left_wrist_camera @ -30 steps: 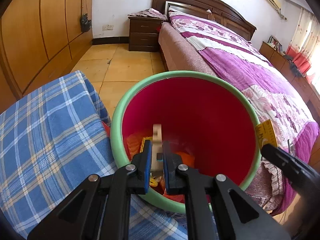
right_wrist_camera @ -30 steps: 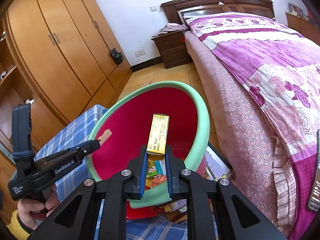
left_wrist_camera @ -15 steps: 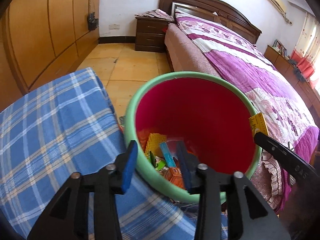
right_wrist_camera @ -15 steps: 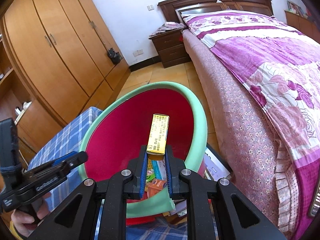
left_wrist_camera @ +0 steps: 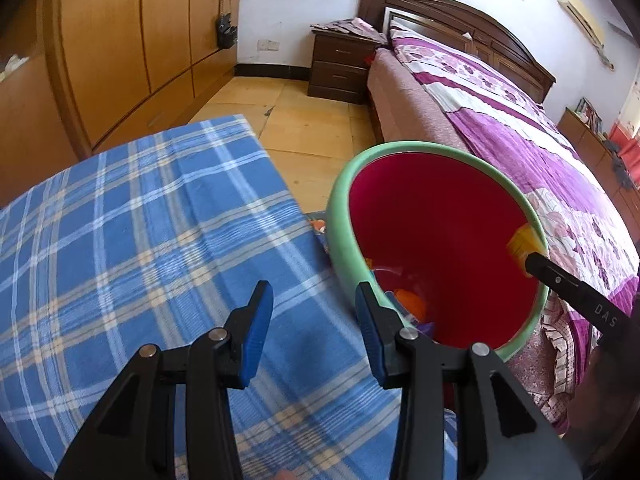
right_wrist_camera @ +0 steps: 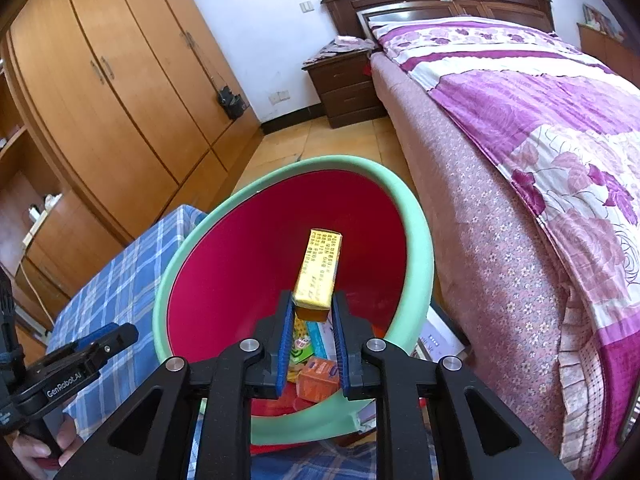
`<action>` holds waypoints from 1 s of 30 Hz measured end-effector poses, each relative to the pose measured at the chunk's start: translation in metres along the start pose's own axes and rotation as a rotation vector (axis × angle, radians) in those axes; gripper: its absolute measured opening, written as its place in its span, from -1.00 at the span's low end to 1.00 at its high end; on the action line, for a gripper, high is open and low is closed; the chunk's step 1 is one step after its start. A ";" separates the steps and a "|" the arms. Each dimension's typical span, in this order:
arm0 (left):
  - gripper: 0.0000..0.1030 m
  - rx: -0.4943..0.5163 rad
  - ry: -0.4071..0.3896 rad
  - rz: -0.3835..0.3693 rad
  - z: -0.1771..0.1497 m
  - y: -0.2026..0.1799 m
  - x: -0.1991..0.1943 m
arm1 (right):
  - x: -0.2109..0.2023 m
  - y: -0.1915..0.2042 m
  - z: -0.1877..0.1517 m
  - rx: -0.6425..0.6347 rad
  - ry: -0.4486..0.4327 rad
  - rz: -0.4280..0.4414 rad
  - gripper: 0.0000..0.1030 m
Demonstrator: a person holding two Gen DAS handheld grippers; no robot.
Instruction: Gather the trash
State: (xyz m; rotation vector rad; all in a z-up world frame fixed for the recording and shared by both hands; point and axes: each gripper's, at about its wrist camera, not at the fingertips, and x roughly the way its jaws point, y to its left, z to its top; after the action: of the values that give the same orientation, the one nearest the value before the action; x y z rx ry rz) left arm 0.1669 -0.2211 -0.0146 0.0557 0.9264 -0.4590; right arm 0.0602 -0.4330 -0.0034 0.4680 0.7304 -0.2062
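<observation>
Yellow cardboard sits between the blue pads of the right gripper (right_wrist_camera: 311, 314): a small yellow carton (right_wrist_camera: 319, 268), pinched at its near end and jutting toward 12 o'clock over the red bin (right_wrist_camera: 416, 216). The jaws have just been opening, yet the box still sits between them with little gap showing, so I judge the grip light at best. It looks thin-walled, stiff and light; squeezing across its 2 broad faces near 1 end suits it, though hard pressure would crush it. Its top face carries rows of tiny dark print, too small to read.

Below lie an orange box (right_wrist_camera: 317, 376) and other wrappers.

At 8 o'clock the left gripper (left_wrist_camera: 314, 322) stands released and empty over the blue plaid cloth (left_wrist_camera: 132, 240); "GenRobot.AI" marks its side.
</observation>
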 end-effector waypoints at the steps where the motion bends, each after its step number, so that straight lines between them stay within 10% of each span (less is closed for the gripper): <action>1: -0.17 -0.006 0.000 0.002 -0.001 0.002 -0.002 | -0.001 0.000 -0.001 0.002 -0.001 0.003 -0.52; 9: -0.16 -0.032 -0.017 0.017 -0.006 0.016 -0.022 | -0.014 0.011 -0.003 -0.006 -0.016 0.011 -0.06; 30: -0.16 -0.106 -0.149 0.146 -0.047 0.069 -0.113 | -0.082 0.082 -0.030 -0.089 -0.078 0.056 0.30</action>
State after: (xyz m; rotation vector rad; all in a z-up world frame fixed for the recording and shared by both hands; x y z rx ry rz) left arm 0.1015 -0.1069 0.0352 -0.0077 0.7929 -0.2744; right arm 0.0104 -0.3456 0.0611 0.3931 0.6464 -0.1381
